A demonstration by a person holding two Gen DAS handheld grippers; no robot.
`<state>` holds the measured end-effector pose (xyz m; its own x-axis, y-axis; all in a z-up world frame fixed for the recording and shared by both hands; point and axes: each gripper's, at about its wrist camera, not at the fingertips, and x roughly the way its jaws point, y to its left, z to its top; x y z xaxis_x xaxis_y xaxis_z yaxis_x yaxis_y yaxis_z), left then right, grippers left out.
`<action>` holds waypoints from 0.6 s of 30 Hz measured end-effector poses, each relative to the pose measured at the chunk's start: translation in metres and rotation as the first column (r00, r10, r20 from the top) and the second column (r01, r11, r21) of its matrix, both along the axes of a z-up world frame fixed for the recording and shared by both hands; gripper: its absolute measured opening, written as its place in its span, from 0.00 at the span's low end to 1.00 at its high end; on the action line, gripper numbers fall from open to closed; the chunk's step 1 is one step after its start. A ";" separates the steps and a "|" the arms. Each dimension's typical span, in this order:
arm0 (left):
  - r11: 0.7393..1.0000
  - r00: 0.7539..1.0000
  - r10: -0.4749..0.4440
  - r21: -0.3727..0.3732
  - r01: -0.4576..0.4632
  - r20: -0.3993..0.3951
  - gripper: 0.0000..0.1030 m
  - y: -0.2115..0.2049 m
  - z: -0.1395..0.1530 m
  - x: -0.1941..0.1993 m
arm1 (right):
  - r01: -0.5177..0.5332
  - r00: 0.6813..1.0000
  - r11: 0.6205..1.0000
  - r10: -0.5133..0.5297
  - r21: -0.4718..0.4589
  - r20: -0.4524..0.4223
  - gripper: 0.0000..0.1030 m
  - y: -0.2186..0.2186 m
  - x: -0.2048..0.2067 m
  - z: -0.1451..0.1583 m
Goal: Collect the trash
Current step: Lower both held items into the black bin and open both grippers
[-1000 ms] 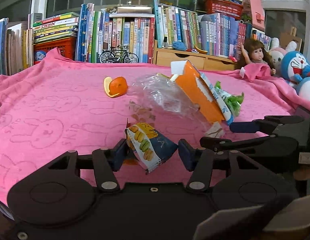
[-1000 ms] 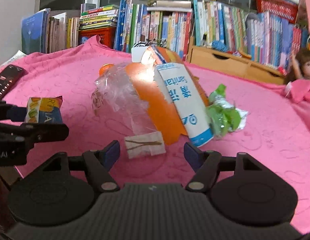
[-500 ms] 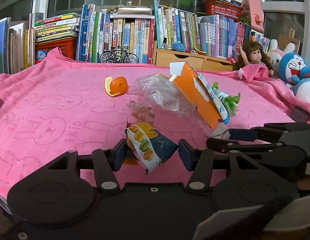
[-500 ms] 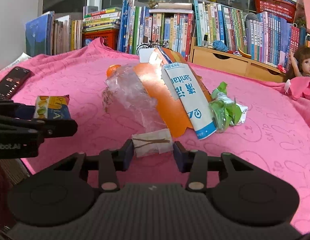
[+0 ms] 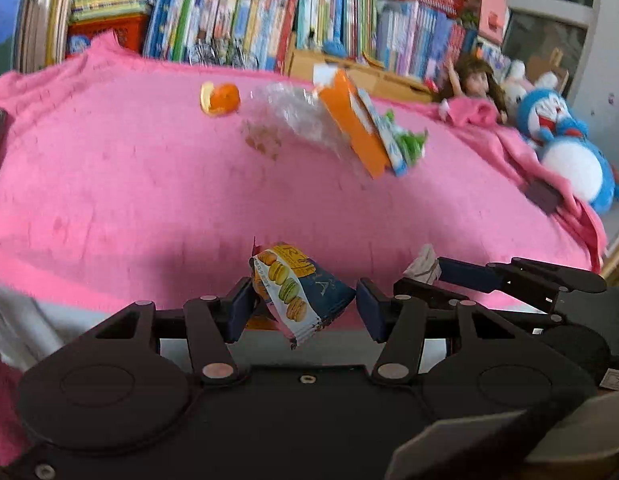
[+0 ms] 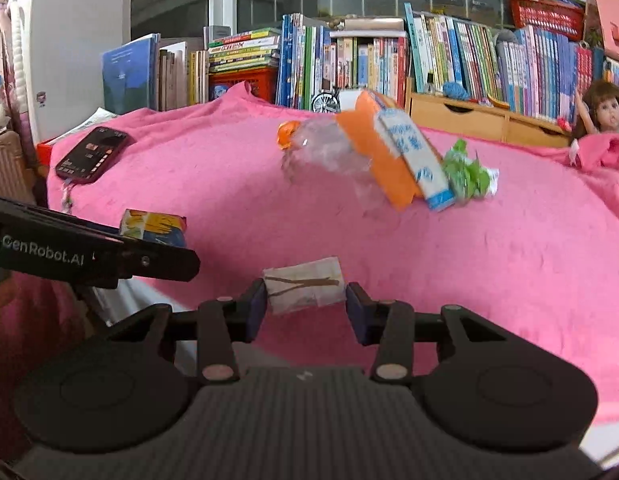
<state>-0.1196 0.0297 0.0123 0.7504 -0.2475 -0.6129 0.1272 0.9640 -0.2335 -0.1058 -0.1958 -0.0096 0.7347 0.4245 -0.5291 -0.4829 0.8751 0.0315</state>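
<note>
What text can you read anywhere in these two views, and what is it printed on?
"GenRobot.AI": white lettering on the side of the left gripper, seen from the right wrist.
Blue lettering on the white-and-orange carton: blurred, unreadable.
Print on the macaron snack packet: too small.
Book spines and phone screen: unreadable.

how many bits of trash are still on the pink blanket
4: orange peel, clear bag, orange carton and green wrapper, clustered at the far side. More may hide under the bag.
</note>
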 end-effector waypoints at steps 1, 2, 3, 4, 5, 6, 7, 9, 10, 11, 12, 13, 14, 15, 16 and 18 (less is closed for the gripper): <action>1.000 1.000 -0.001 0.003 0.001 -0.019 0.52 0.001 -0.003 -0.003 | 0.003 1.000 1.000 -0.003 -0.002 -0.013 0.48 -0.001 -0.005 -0.004; 1.000 0.999 -0.004 0.005 0.004 -0.040 0.52 0.002 -0.007 -0.006 | 0.005 1.000 1.000 -0.005 -0.004 -0.029 0.48 -0.003 -0.008 -0.008; 1.000 0.998 -0.005 0.007 0.005 -0.067 0.52 0.003 -0.012 -0.008 | 0.005 0.999 1.000 -0.005 -0.001 -0.053 0.48 -0.004 -0.011 -0.013; 1.000 0.995 -0.005 0.003 0.005 -0.098 0.52 0.004 -0.018 -0.010 | 0.005 0.997 1.000 -0.004 0.004 -0.083 0.48 -0.005 -0.013 -0.018; 1.000 0.991 -0.006 -0.004 0.006 -0.132 0.52 0.005 -0.026 -0.011 | 0.000 0.993 1.000 0.000 0.005 -0.117 0.48 -0.004 -0.015 -0.025; 1.000 0.986 -0.007 -0.009 0.006 -0.169 0.52 0.006 -0.034 -0.012 | -0.013 0.987 1.000 0.012 -0.008 -0.158 0.48 -0.002 -0.019 -0.035; 1.000 0.980 -0.005 -0.008 0.003 -0.201 0.52 0.006 -0.042 -0.012 | -0.023 0.982 0.999 0.017 -0.030 -0.186 0.48 0.000 -0.021 -0.043; 1.000 0.962 0.007 0.009 -0.005 -0.272 0.52 0.005 -0.061 -0.012 | -0.042 0.970 0.997 0.023 -0.072 -0.243 0.48 0.004 -0.026 -0.059; 1.000 0.955 0.013 0.023 -0.007 -0.296 0.52 0.004 -0.070 -0.012 | -0.049 0.962 0.995 0.025 -0.081 -0.272 0.48 0.005 -0.029 -0.066; 0.999 0.948 0.017 0.042 -0.003 -0.319 0.52 0.002 -0.079 -0.012 | -0.053 0.953 0.995 0.025 -0.085 -0.302 0.48 0.006 -0.030 -0.073; 0.998 0.940 0.015 0.060 0.006 -0.340 0.52 0.000 -0.088 -0.011 | -0.056 0.945 0.994 0.024 -0.089 -0.326 0.48 0.006 -0.031 -0.080; 0.997 0.932 0.015 0.082 0.016 -0.363 0.52 -0.002 -0.098 -0.010 | -0.058 0.938 0.994 0.022 -0.096 -0.347 0.48 0.007 -0.031 -0.086; 0.994 0.919 0.022 0.108 0.023 -0.393 0.53 -0.005 -0.110 -0.009 | -0.058 0.929 0.993 0.016 -0.104 -0.369 0.48 0.007 -0.031 -0.093; 0.991 0.906 0.024 0.128 0.034 -0.423 0.53 -0.008 -0.119 -0.007 | -0.058 0.922 0.992 0.011 -0.110 -0.388 0.48 0.008 -0.031 -0.100; 0.989 0.891 0.021 0.143 0.049 -0.453 0.53 -0.011 -0.129 -0.005 | -0.058 0.914 0.992 0.007 -0.115 -0.406 0.48 0.008 -0.029 -0.106; 0.987 0.870 0.019 0.148 0.063 -0.493 0.53 -0.015 -0.143 -0.004 | -0.052 0.898 0.990 -0.011 -0.132 -0.439 0.48 0.009 -0.027 -0.117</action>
